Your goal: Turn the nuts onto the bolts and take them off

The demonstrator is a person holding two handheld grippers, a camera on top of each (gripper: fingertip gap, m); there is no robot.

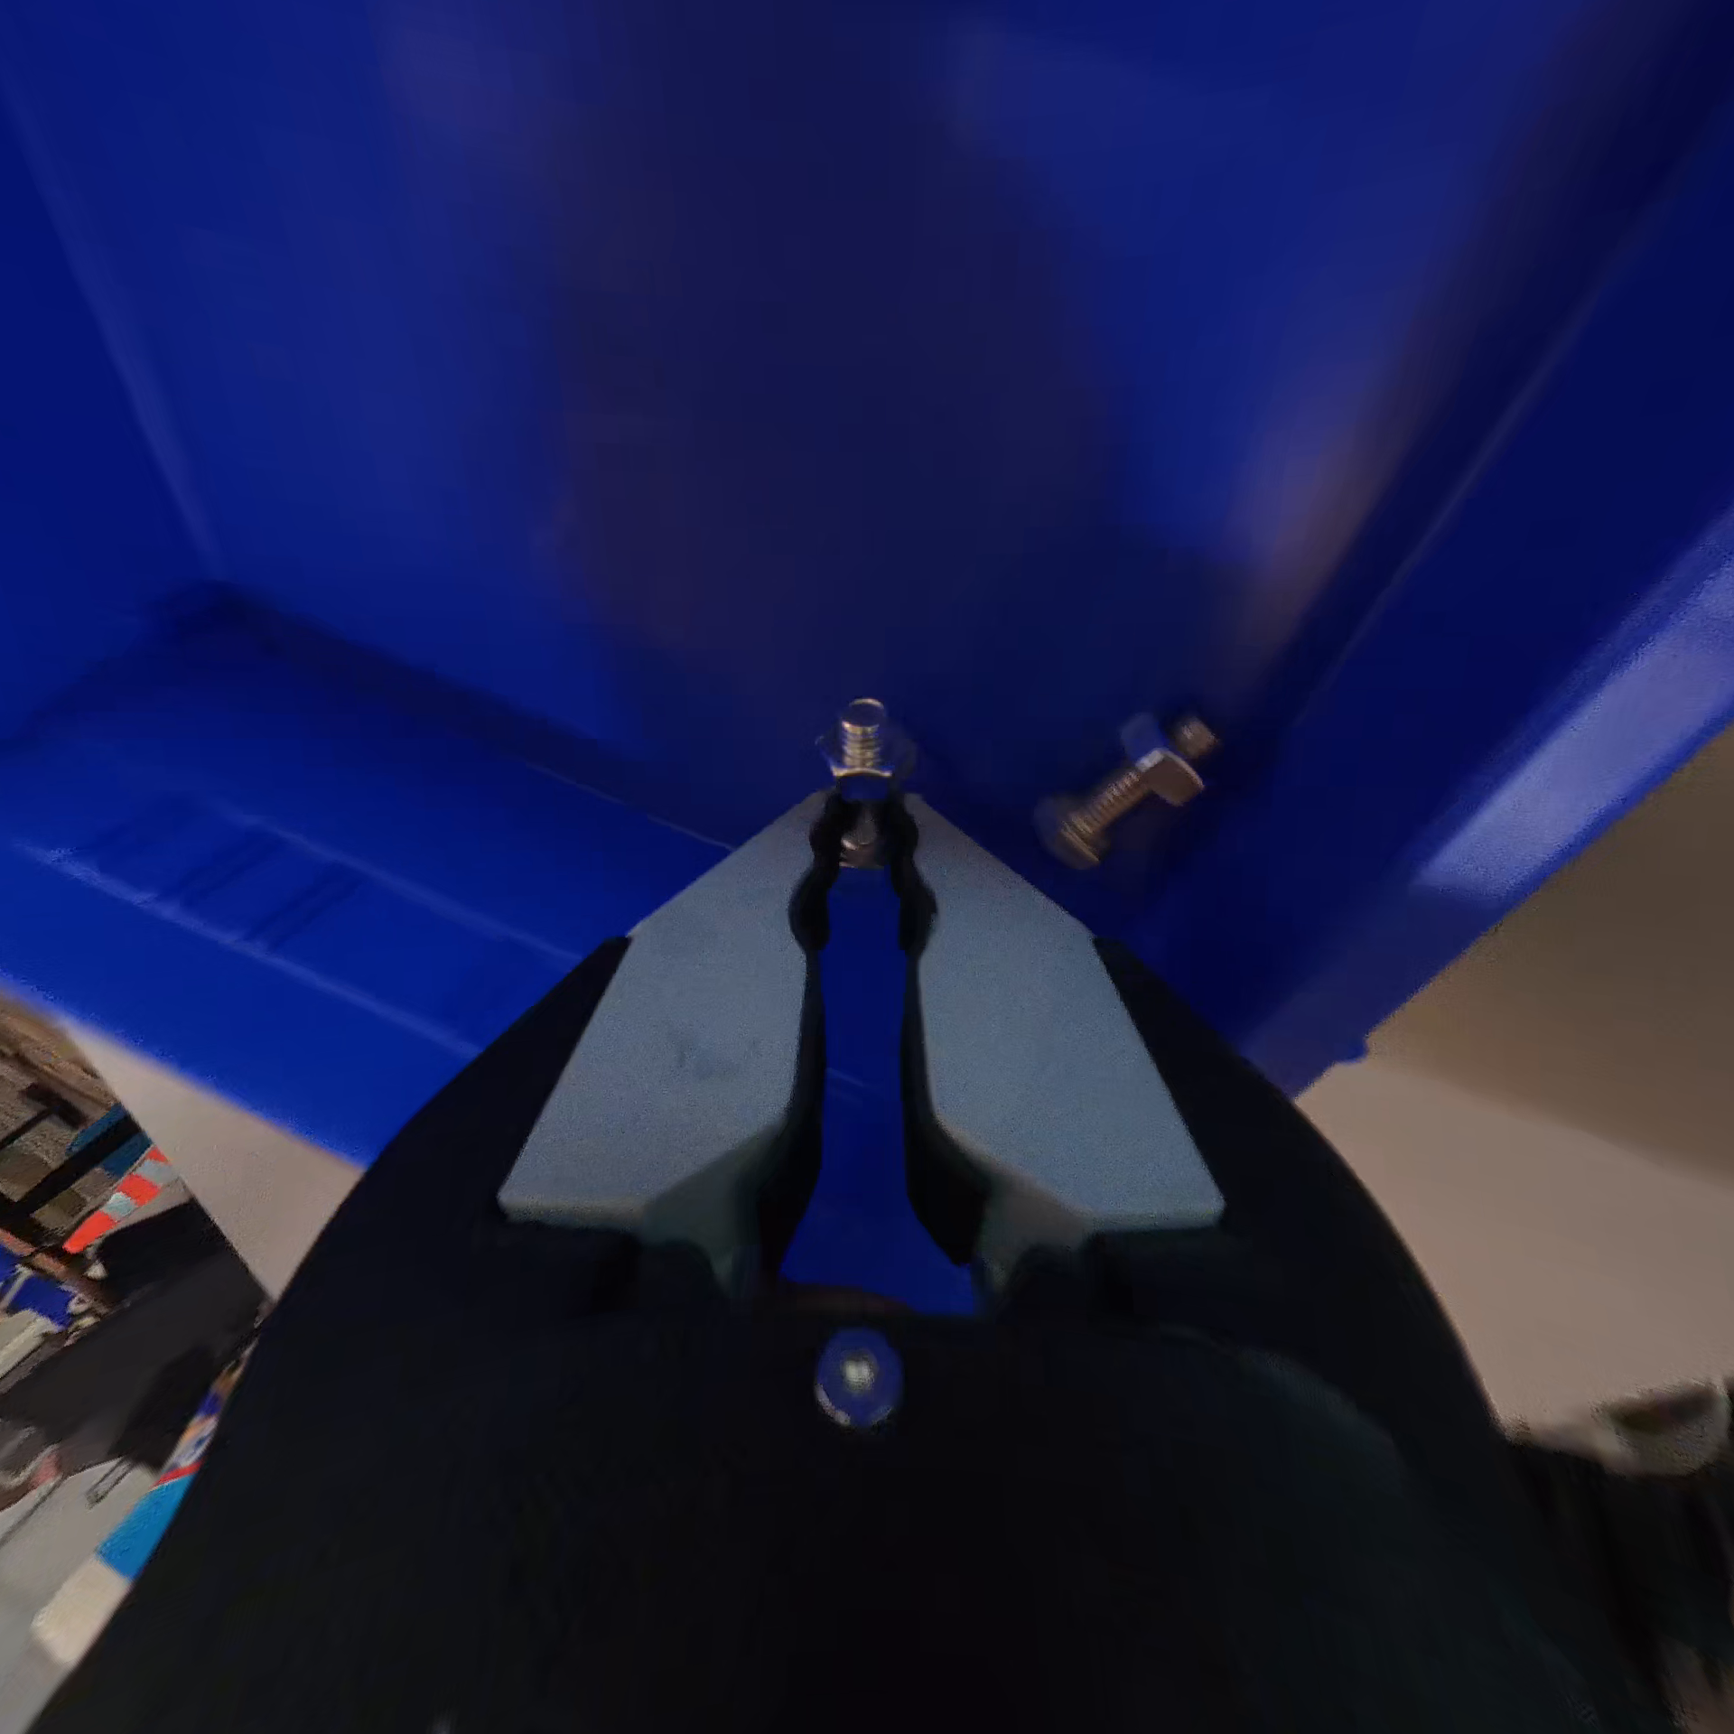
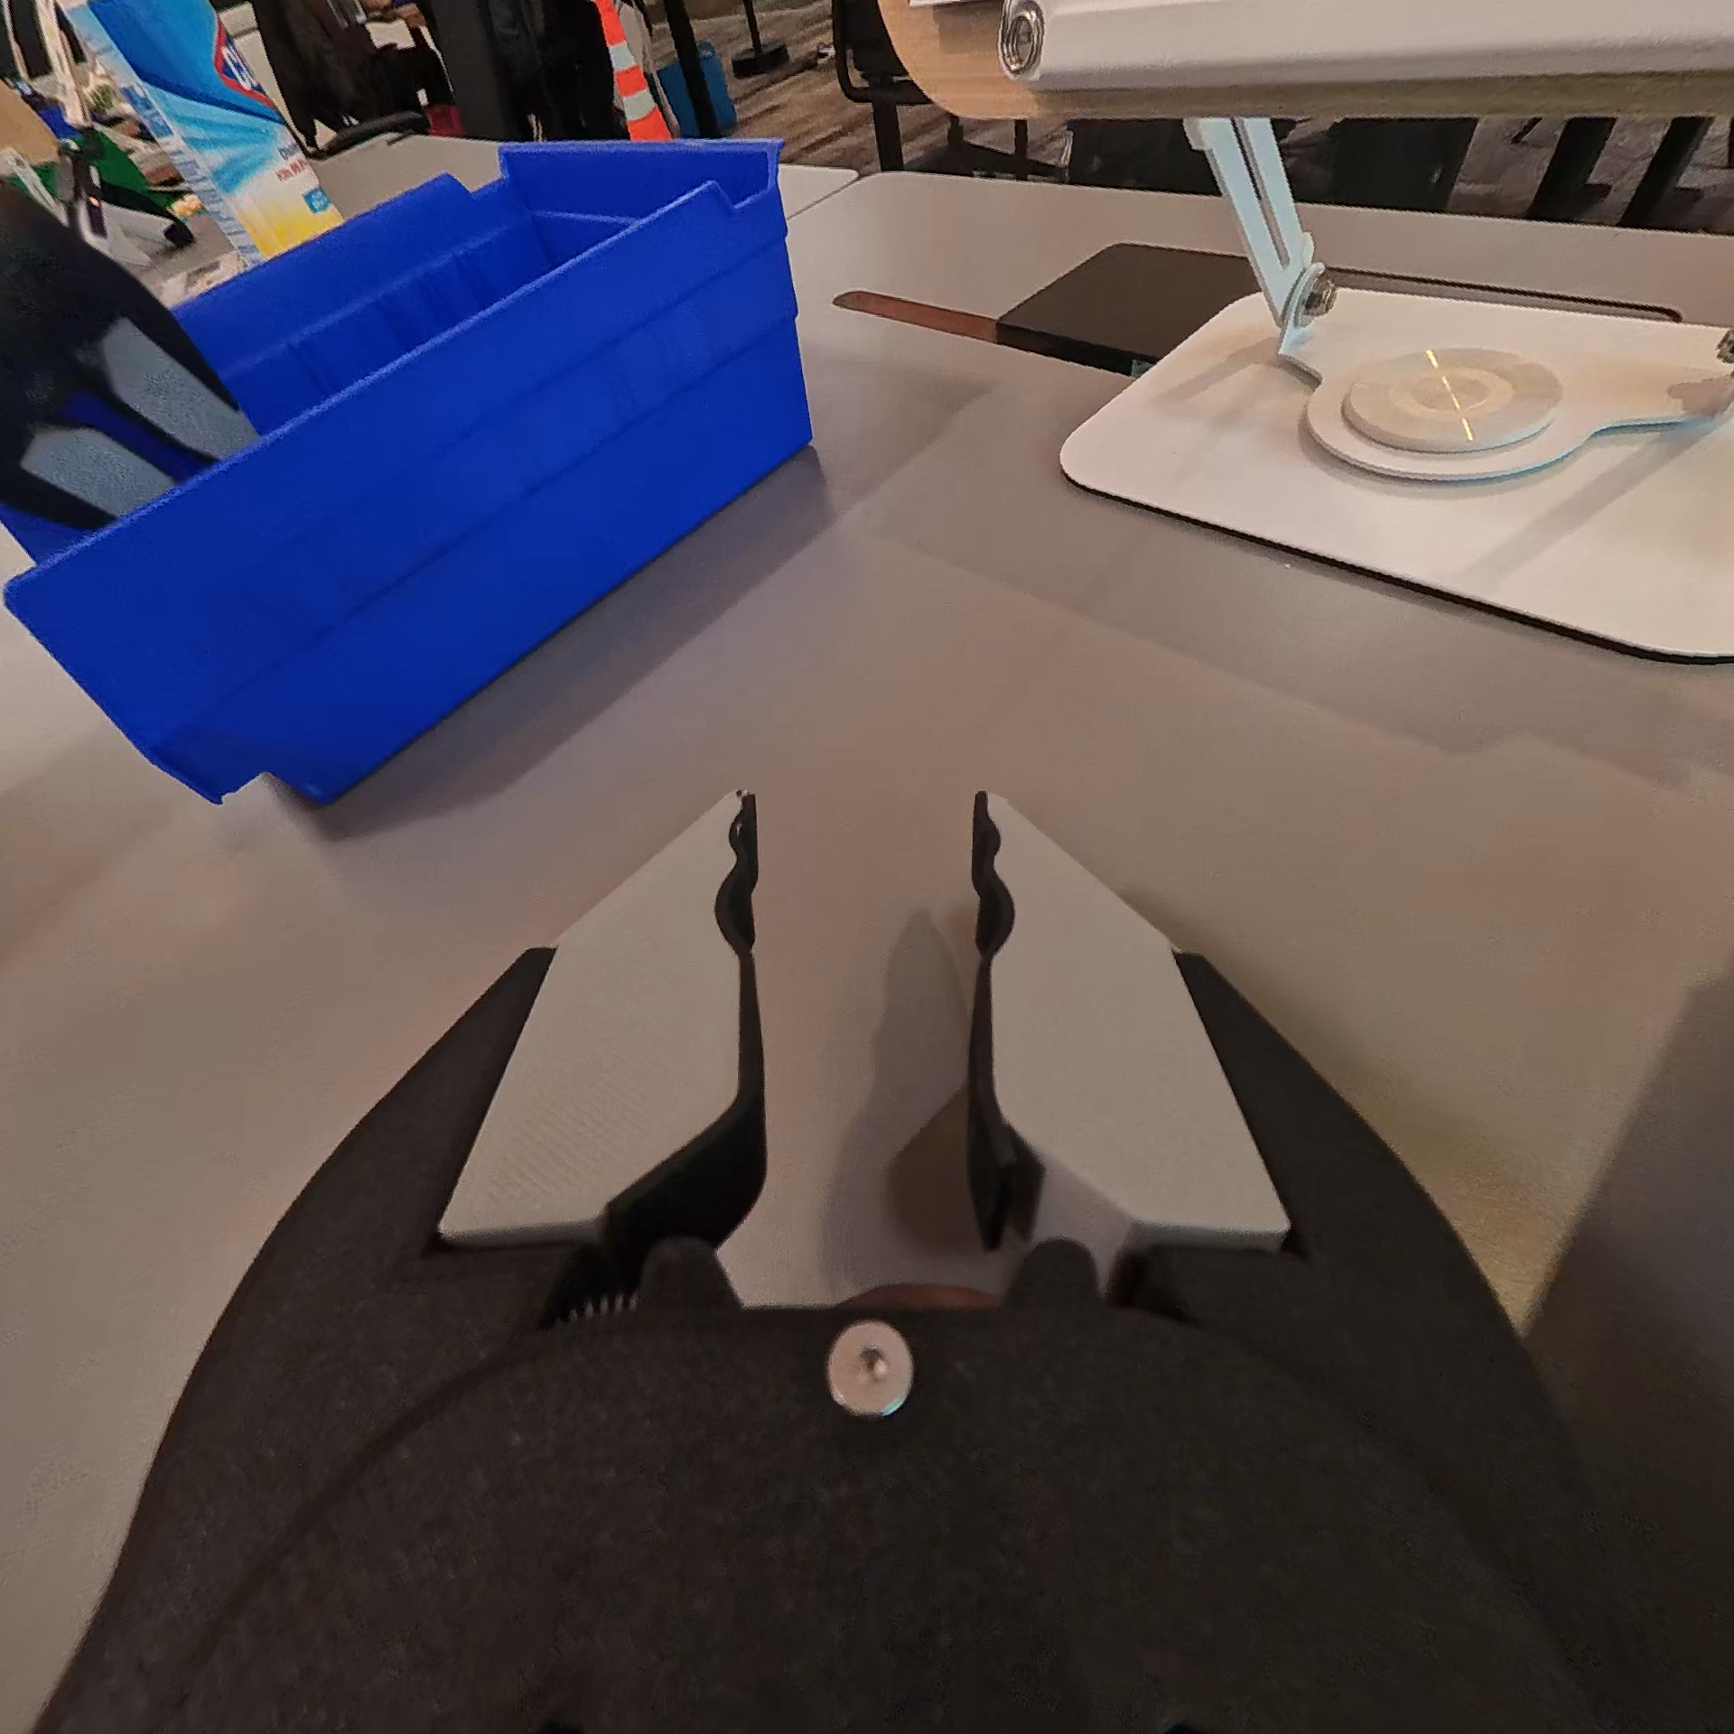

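My left gripper [image 1: 863,826] is inside the blue bin [image 1: 844,375] and is shut on a silver bolt [image 1: 861,793] with a nut threaded on it; the threaded tip sticks out past the fingertips. A second bolt with a nut [image 1: 1121,793] lies on the bin floor just to the right. My right gripper [image 2: 861,816] is open and empty, low over the grey table [image 2: 938,676]. In the right wrist view the blue bin [image 2: 450,488] stands at the left, with the left gripper [image 2: 103,413] reaching into it.
A white stand with a round base plate [image 2: 1407,469] sits on the table at the right, with a black pad [image 2: 1107,319] behind it. A printed carton [image 2: 216,122] stands behind the bin. Chairs and an orange cone are far back. My right fingertips sit around 35 centimeters from my left ones. It is some 20 centimeters from my right tips to the round base plate [image 2: 1407,469].
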